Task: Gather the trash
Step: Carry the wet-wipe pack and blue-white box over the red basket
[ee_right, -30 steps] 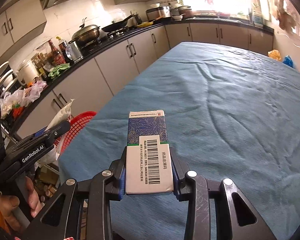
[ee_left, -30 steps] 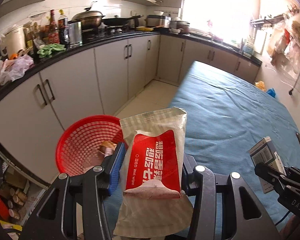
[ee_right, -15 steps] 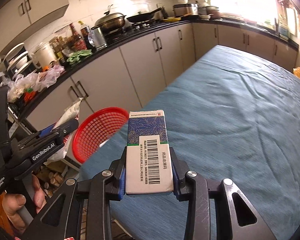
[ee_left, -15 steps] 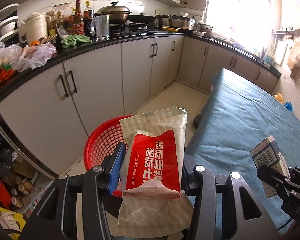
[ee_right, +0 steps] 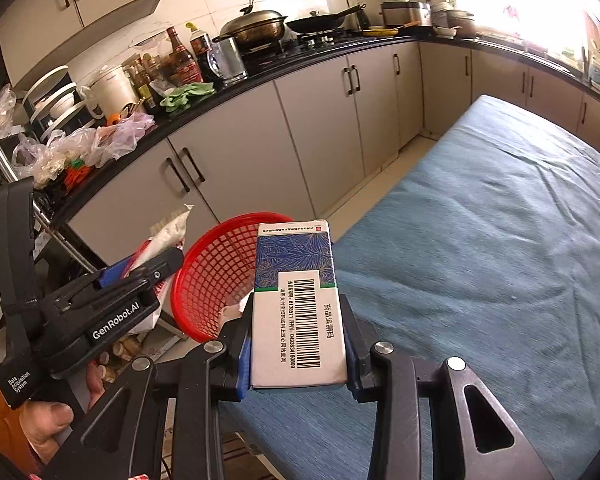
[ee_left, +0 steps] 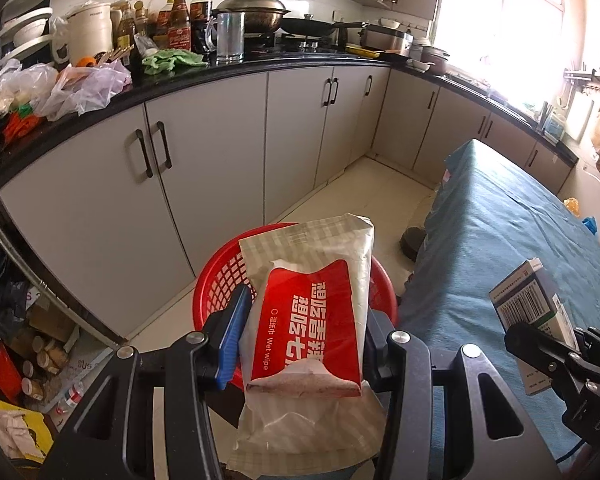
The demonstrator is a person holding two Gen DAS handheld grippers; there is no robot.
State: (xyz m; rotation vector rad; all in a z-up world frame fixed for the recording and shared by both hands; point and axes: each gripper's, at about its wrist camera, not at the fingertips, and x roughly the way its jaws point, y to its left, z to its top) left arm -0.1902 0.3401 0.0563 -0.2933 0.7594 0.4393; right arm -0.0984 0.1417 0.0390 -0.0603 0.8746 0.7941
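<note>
Left gripper [ee_left: 306,328] held level above the floor, pointing toward the grey kitchen cabinets [ee_left: 204,160], jaws clamped on a wet wipe pack [ee_left: 308,320] that stands upright between the blue pads. Directly behind and below the pack, a red basket [ee_left: 220,280] with mesh walls, sitting just beside the end of the surface. Same gripper seen from the right wrist view at lower left [ee_right: 140,276], body marked "GenRobot.AI" and "Data Acquisition System", gripped from beneath by a bare hand [ee_right: 48,420].

Right gripper [ee_right: 298,344] raised over the near end of the surface [ee_right: 480,260], angled toward the basket [ee_right: 216,276], jaws closed on a carton [ee_right: 298,308] held upright by its long sides. In the left wrist view, that carton [ee_left: 528,300] and the black gripper frame at far right, over the blue cloth.

Pack: beige striped wrapper, crumpled at top and bottom, with a red panel carrying white Chinese characters and the words "Wet wipe". Carton: white lower half, dark blue leaf-patterned upper half with a green band, a pasted white label with a barcode, Chinese text and the digits "81385711" and "04935416009"; exact digits partly hard to read. Top flap closed, edges square and undented.

Surface covered in wrinkled teal-blue cloth.
</note>
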